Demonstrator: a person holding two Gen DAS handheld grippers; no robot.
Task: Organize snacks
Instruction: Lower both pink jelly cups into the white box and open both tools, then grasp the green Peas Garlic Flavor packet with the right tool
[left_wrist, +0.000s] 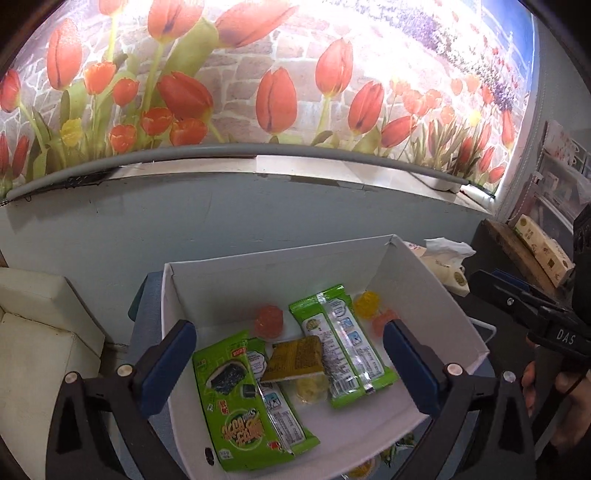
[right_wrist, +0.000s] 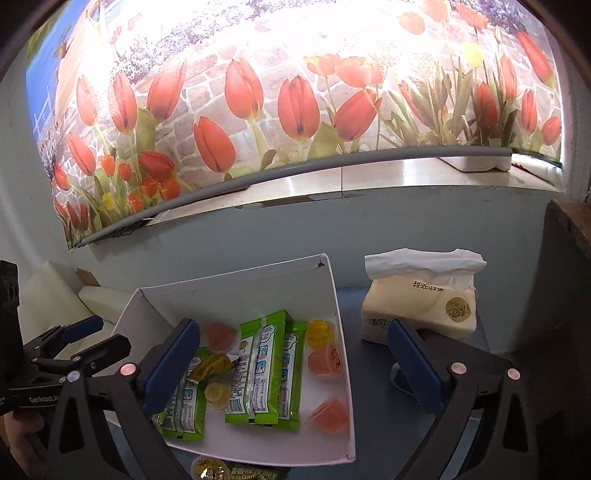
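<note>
Left hand-held gripper (left_wrist: 290, 365): released, jaws wide apart, nothing between them, poised over the white box (left_wrist: 436, 295).

Box contents, left to right in the left wrist view: a seaweed pack (left_wrist: 236, 402) face up, overlapping a second green pack beneath it; a brown sachet (left_wrist: 295, 358) lying on that pack; a yellow jelly cup (left_wrist: 312, 389) just below the sachet; a third green pack (left_wrist: 341, 343) face down; pink and yellow jelly cups along the far side.

Right hand-held gripper (right_wrist: 291, 365): released, empty, straddling the box's right wall (right_wrist: 341, 350). A tissue pack (right_wrist: 421, 306) stands just beside the box on the counter (right_wrist: 388, 424).

Snacks outside the box: a yellow cup (right_wrist: 208, 468) and a pea pack (right_wrist: 258, 474) at its near edge, partly out of frame.

Risks:
- The box is light card; a finger catching a wall would likely tip or slide it.
- Film packs are slick and overlapped; a pinch on one may drag its neighbour.
- Jelly cups are soft; hard clamping could burst the lid
</note>
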